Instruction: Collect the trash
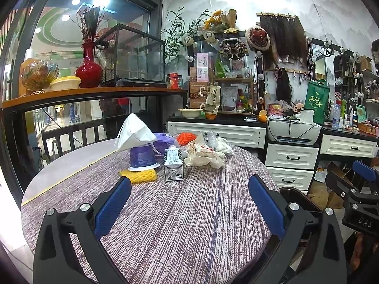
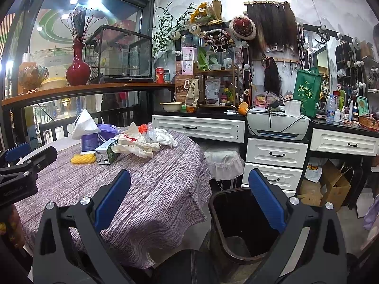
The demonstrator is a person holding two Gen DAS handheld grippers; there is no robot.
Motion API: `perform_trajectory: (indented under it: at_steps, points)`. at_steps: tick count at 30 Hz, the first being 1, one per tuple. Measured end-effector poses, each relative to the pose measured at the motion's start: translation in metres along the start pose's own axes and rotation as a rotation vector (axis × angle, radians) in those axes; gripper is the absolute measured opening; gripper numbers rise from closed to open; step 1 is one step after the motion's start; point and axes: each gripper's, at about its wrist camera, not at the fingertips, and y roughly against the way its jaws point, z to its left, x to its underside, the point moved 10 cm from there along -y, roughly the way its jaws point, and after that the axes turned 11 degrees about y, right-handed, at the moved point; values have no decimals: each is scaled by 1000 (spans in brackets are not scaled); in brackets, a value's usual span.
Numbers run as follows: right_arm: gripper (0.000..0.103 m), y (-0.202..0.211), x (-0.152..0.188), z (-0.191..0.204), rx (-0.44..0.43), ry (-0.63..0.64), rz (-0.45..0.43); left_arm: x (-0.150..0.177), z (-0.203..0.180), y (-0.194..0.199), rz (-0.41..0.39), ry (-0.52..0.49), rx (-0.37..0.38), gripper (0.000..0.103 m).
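Observation:
Trash lies on the far side of the round table (image 1: 189,213): a small milk carton (image 1: 173,165), a yellow foam net (image 1: 139,175), an upturned purple cup (image 1: 142,157) with a white face mask (image 1: 135,130) on top, a crumpled white bag (image 1: 202,152), an orange net (image 1: 187,138). My left gripper (image 1: 189,184) is open and empty, short of the carton. My right gripper (image 2: 189,177) is open and empty, spanning the table's edge and the dark trash bin (image 2: 239,224) on the floor. The carton (image 2: 106,152) also shows in the right wrist view.
White drawers (image 2: 274,153) and a printer (image 2: 277,123) stand behind the bin. A frilled stool (image 2: 223,163) sits beside the table (image 2: 154,189). Cardboard boxes (image 2: 334,184) lie at the right. A shelf with a red vase (image 1: 88,68) and glass cage runs along the back left.

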Motion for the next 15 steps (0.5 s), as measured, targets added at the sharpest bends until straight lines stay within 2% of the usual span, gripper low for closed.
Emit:
perform_trajectory:
  at_steps: [7,9,12,15]
  points:
    - [98,-4,1,2,-2,8,0,1,0,-5,35,-1,-5,98]
    - [98,-11,7,3,-14,-2,30,6,0,-11,85,-3,7,98]
    - [98,-33,24,13,-95,-10,150,17,5,-23,174,-3,10,98]
    - [98,-48,26,20,-133,4,175,24,16,-36,254,17,17,98]
